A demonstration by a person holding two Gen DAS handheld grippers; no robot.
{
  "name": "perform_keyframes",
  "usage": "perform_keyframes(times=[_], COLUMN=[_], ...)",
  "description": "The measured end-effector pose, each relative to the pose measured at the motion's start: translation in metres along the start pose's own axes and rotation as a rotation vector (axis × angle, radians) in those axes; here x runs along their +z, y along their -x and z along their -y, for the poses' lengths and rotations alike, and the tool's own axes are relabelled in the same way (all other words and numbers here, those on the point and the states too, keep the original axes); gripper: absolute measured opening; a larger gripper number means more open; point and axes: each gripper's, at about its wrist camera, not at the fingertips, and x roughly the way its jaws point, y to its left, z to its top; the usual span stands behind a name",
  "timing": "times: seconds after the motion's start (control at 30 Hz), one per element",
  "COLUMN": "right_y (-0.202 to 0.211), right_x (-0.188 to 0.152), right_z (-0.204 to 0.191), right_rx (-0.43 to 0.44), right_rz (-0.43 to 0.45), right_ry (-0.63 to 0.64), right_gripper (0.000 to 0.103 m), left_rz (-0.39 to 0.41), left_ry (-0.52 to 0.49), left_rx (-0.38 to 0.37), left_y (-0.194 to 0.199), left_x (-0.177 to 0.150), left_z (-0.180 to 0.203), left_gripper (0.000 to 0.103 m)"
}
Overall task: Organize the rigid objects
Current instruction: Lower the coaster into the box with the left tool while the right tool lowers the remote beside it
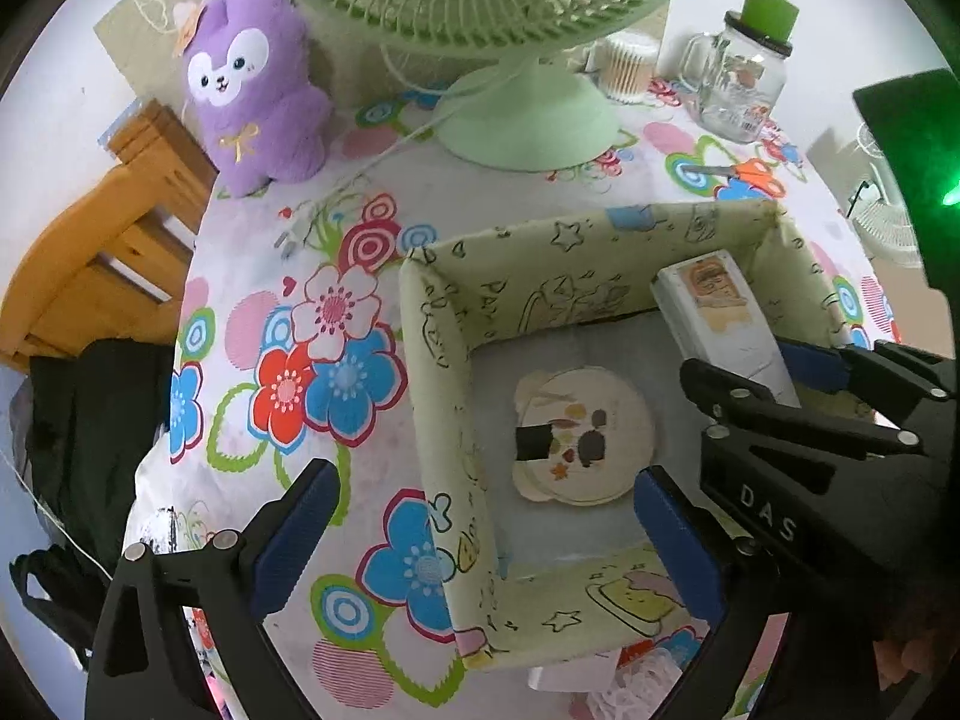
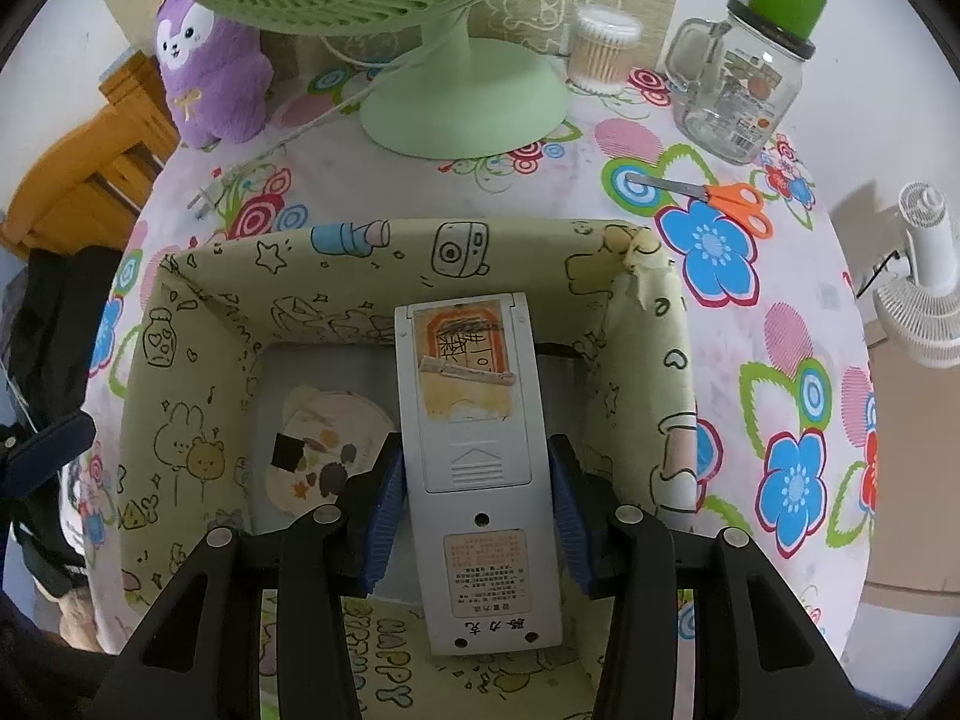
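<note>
Right gripper [image 2: 474,516]: clamped on grey remote control [image 2: 471,420], held over the box
Left gripper [image 1: 486,531]: jaws wide apart, empty
Storage box [image 2: 180,432]: holds round bear-shaped card [image 2: 327,450]

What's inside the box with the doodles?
On the box's floor lies a round bear-shaped card. The right gripper holds a remote over it, hiding the floor underneath.

One box [image 2: 198,300], one remote [image 2: 474,420], one fan [image 2: 468,108], one jar [image 2: 744,78], one scissors [image 2: 720,195].
</note>
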Motion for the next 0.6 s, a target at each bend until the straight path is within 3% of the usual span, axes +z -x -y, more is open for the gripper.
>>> perform_keyframes(times=[0.23,0.37,0.6], right_y=[-0.002,0.001,0.018], right_x=[-0.001,-0.004,-0.011], right_z=[-0.003,-0.002,0.005], right_rx=[-0.011,-0.011,0.032], right_rz=[-0.017,-0.018,-0.005], right_ry=[0.012,0.002,-0.036], right_gripper=[0.050,0.063,0.068], left_rz=[-0.010,-0.002,0.026], left_ry=[0.005,0.002,0.010], left_rx=[-0.014,-0.016,-0.037], left_y=[-0.005,-0.002,0.011], left_x=[-0.002,-0.004,-0.008], left_z=[0.000,0.000,-0.001], left_gripper=[0.099,0.100,0.099])
